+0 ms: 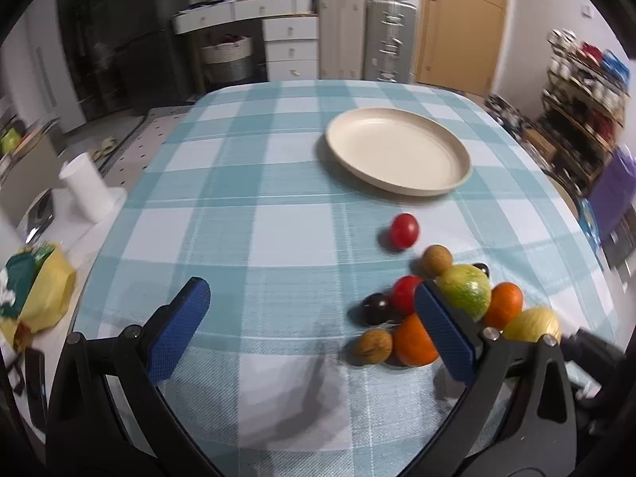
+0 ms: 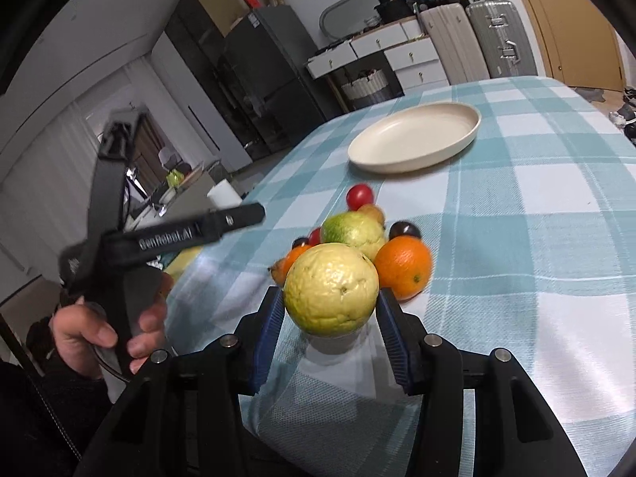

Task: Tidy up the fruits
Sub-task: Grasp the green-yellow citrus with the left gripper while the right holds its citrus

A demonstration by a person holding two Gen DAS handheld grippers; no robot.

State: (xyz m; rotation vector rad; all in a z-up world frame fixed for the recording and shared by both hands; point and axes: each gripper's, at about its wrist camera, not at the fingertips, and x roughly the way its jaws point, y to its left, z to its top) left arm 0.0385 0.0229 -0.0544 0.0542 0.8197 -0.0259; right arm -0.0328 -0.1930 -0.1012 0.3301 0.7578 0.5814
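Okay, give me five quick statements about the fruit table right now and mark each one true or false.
1. The cream plate has no fruit on it. True.
2. The right gripper is closed on an orange. False: it is closed on the yellow guava.
3. The left gripper stands open with nothing between its fingers. True.
4. All the fruit sits in one tight pile. False: one red tomato lies apart from the cluster, toward the plate.
5. The table wears a plain white cloth. False: the tablecloth is checked blue and white.
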